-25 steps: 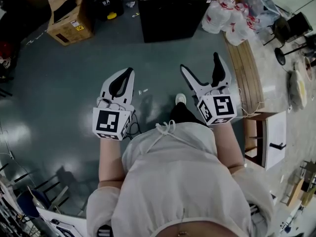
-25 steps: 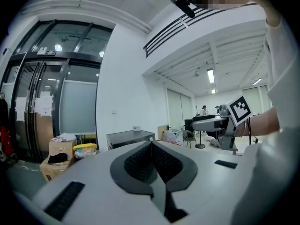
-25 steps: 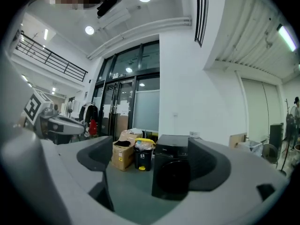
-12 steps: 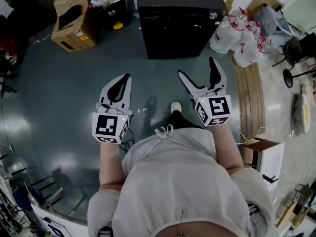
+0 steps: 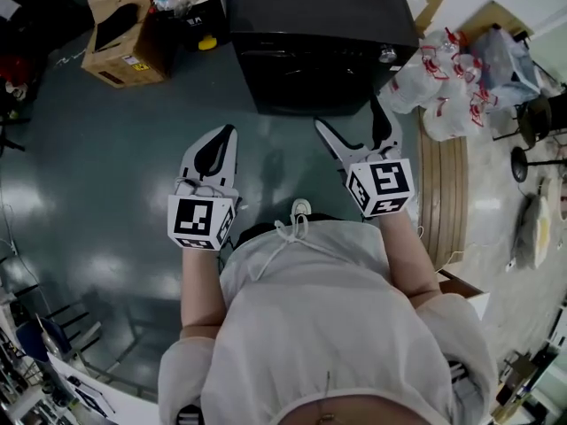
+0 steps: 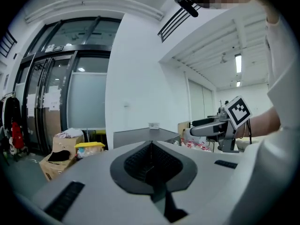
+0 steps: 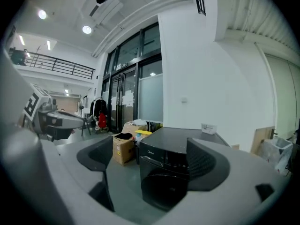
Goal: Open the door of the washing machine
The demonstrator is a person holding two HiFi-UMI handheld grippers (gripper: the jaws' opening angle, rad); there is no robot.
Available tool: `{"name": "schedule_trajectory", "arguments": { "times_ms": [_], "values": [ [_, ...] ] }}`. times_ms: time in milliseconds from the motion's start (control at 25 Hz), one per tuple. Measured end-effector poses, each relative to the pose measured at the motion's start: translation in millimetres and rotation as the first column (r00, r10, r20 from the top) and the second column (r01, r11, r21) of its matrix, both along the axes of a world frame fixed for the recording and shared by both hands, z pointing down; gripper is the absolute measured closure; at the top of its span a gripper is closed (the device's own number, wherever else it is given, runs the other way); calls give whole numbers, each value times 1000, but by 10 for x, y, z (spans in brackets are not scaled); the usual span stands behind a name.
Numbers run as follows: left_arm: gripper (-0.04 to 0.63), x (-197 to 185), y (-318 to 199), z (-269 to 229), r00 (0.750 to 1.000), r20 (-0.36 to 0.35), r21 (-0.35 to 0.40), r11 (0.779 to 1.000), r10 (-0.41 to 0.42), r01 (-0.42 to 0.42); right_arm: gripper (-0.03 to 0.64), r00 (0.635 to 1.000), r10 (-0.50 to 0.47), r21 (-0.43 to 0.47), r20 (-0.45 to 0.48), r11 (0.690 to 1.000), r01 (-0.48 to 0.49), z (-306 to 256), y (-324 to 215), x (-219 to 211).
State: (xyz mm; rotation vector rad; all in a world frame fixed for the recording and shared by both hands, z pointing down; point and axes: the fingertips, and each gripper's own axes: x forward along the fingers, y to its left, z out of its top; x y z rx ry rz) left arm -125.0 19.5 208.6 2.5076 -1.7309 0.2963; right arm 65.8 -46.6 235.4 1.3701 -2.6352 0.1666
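Black front-loading washing machine [image 5: 319, 34] stands on the floor dead ahead, its round door [image 7: 164, 191] shut and facing us. Right gripper [image 5: 351, 118] is the nearer one, fingers spread wide, framing that door but not touching it. Left gripper [image 5: 226, 135] hangs off to the side, fingers pressed together, empty. Compared with a second ago, the machine is closer.

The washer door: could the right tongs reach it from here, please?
Probably yes. The right tongs are open and empty, pointed at the closed door, with only floor between them. A step closer looks needed first.
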Motion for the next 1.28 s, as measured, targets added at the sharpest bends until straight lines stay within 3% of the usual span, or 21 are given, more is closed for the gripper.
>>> {"name": "schedule_trajectory", "arguments": {
  "times_ms": [360,640,800,1080,1200,1280],
  "values": [
    [574,-342,-690,369,1000,4,-86,996,19,-18,121,999,-20,-83,-35,996,17,383,-608,-470],
    [574,-687,-1661,579,982,3,-77,979,190,-189,121,992,94,-201,-80,974,-108,946,-1258,-920],
    [574,-1039,-1995,762,956,24,-114,950,294,-289,121,978,188,-308,-90,929,-206,1383,-1465,-1238],
    [574,-1629,-2191,1580,932,-31,-214,908,362,-360,121,942,304,-447,-143,829,-335,2341,-1550,-1740],
    [574,-1765,-2249,1878,924,-38,-208,901,381,-380,121,917,356,-500,-178,770,-396,2758,-1568,-1838],
    [574,-1830,-2314,2025,919,-46,-215,895,391,-391,123,891,405,-539,-204,714,-447,3030,-1621,-1850]
  ]
}}
